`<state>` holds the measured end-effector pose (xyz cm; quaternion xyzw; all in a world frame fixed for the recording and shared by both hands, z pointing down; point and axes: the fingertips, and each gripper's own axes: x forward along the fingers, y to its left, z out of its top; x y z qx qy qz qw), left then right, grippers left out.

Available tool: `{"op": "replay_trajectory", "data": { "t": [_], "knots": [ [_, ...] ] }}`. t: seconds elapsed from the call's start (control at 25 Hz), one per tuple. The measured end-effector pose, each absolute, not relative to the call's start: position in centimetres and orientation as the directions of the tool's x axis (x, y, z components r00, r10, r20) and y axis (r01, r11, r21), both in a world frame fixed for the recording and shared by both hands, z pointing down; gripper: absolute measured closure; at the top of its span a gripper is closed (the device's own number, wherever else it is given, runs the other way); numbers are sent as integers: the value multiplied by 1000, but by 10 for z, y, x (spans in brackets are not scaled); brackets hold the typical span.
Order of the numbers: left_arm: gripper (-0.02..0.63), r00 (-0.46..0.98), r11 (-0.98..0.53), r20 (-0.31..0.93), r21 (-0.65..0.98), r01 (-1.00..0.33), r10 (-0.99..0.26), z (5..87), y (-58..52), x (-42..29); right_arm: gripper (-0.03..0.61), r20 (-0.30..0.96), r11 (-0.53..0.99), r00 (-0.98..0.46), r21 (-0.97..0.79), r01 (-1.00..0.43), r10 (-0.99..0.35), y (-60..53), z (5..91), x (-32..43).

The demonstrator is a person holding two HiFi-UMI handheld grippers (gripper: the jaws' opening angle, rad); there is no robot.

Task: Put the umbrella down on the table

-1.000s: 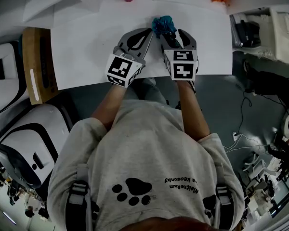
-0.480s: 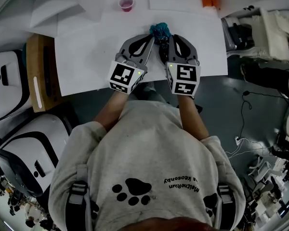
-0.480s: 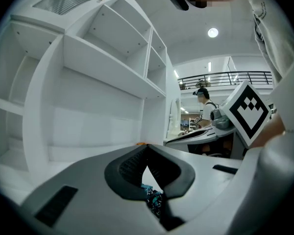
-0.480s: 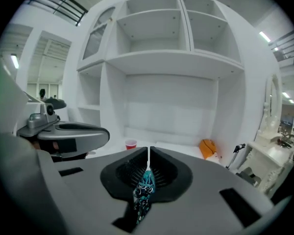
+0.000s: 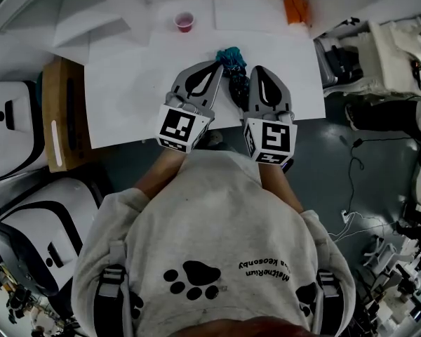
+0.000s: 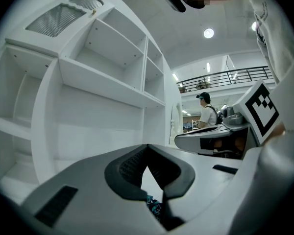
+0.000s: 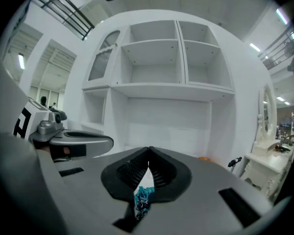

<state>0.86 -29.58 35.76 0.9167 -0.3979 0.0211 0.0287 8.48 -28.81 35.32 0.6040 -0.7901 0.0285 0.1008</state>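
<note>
- Umbrella point(image 5: 232, 57): folded, teal fabric bunched at its far end, darker body running back toward the person. It lies over the white table point(image 5: 126, 97), between the two grippers. Whether it rests on the surface cannot be told from the head view.
- Left gripper point(image 5: 222, 64): its tips sit just beside the teal end of the umbrella. In the left gripper view the jaws meet tip to tip, and a scrap of teal fabric is pinched low in the gap between the pads.
- Right gripper point(image 5: 255, 69): it is held parallel to the left one, on the other side of the umbrella's dark body. In the right gripper view the jaws are closed at the tips, with patterned teal fabric caught between the pads just below.
- Marker cubes: one on each gripper, both near the table's near edge.
- Pink cup point(image 5: 184, 21): upright on the far part of the table, well apart from the grippers.
- Orange object point(image 5: 295, 7): at the far right of the table; type not identifiable.
- White shelving unit point(image 7: 171, 67): stands beyond the table, compartments open.
- Wooden board point(image 5: 56, 111): beside the table's left edge.
</note>
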Motion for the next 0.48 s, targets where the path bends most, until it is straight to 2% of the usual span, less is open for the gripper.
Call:
{"op": "replay_trajectory", "data": {
  "t": [0.48],
  "knots": [
    [603, 659, -659, 19, 25, -752, -752, 318, -276, 2, 546, 120, 285, -273, 102, -953, -955, -258, 317, 81]
  ]
}}
